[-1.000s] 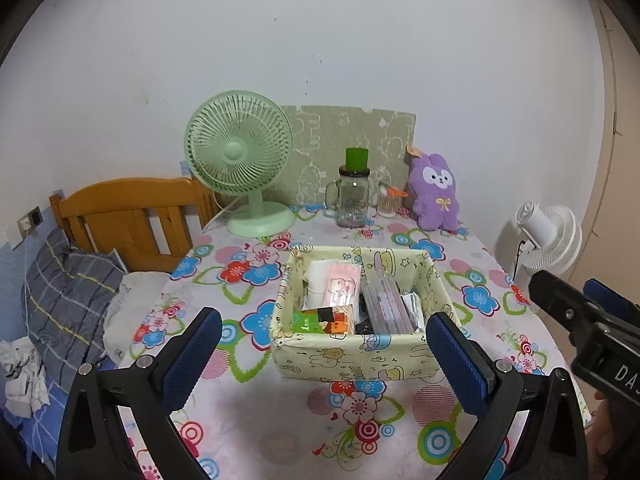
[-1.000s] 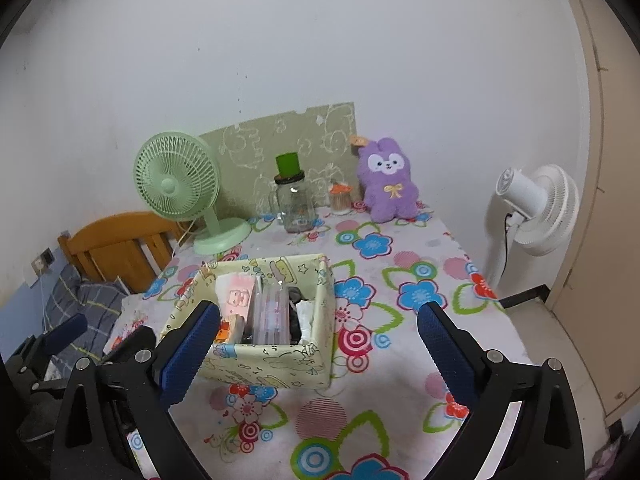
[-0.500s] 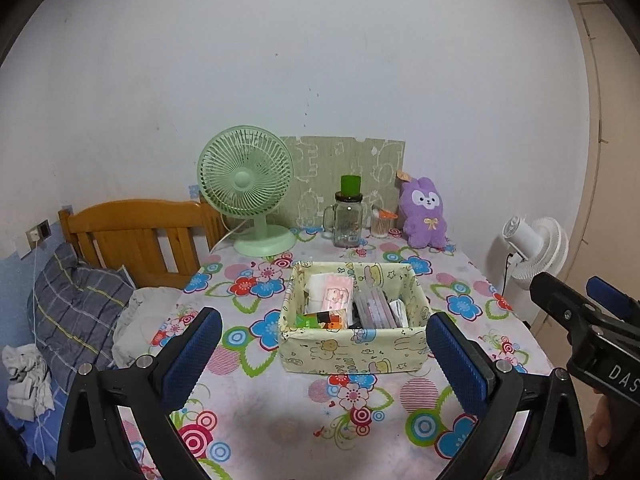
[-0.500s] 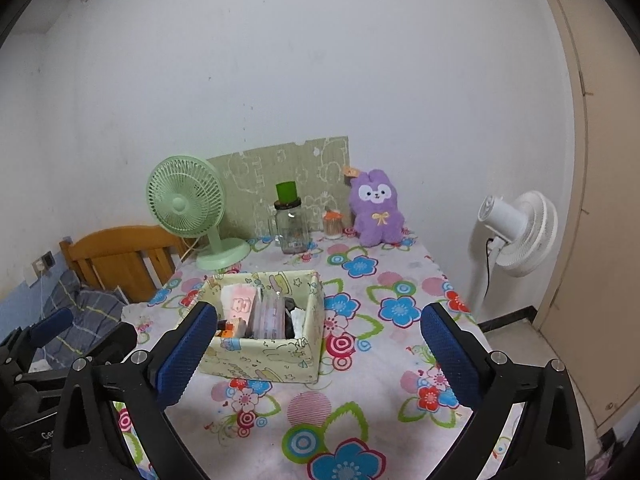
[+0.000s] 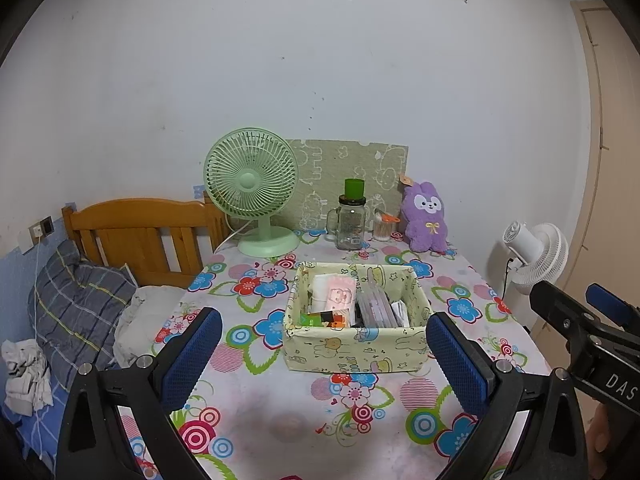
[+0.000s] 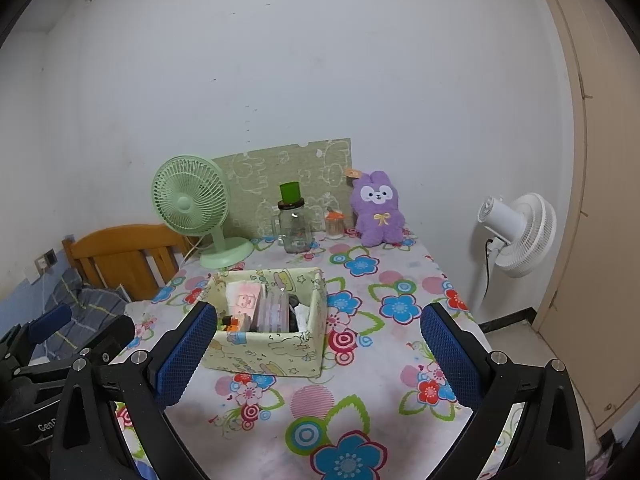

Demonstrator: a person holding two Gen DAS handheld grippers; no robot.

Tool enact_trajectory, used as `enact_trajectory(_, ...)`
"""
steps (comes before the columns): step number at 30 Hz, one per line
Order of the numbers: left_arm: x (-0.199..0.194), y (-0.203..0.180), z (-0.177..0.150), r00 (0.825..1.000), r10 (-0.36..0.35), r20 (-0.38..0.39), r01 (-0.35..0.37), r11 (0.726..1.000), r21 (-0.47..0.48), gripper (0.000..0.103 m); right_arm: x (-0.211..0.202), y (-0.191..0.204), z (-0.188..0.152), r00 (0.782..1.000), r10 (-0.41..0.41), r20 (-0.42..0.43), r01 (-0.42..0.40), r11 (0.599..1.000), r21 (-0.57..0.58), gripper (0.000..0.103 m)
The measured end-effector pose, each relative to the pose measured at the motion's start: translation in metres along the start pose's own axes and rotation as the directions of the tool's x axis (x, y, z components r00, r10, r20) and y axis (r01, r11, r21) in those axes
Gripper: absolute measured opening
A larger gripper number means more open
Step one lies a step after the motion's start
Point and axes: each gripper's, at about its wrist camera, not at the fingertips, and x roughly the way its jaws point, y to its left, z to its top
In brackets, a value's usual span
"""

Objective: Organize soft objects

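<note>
A purple plush rabbit (image 5: 425,218) (image 6: 377,210) sits upright at the back of the flowered table, against a green patterned board. A pale green fabric box (image 5: 354,348) (image 6: 268,350) stands mid-table with a pink packet, small packs and an orange item inside. My left gripper (image 5: 322,350) is open and empty, held back from the table's near edge with the box between its blue pads. My right gripper (image 6: 318,346) is open and empty too, to the right of the box. Each gripper shows at the edge of the other's view.
A green desk fan (image 5: 256,196), a glass jar with a green lid (image 5: 352,220) and a small orange-topped jar (image 5: 385,229) line the back. A wooden headboard (image 5: 140,232) and plaid pillow (image 5: 76,308) lie left. A white fan (image 6: 516,236) stands right, near a door.
Both grippers have pulled back and up from the table, so the box and the plush look smaller and farther. Both stay open and empty.
</note>
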Motion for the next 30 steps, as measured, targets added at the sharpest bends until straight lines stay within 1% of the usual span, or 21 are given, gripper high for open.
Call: enact_trajectory(30,-0.0096,-0.0008,0.0002,1.000,0.010,0.014,-0.010,1.000,-0.002,0.103,-0.0038,-0.0022,-0.0006,1.000,0.012,0.012,-0.012,1.000,0.007,0.103)
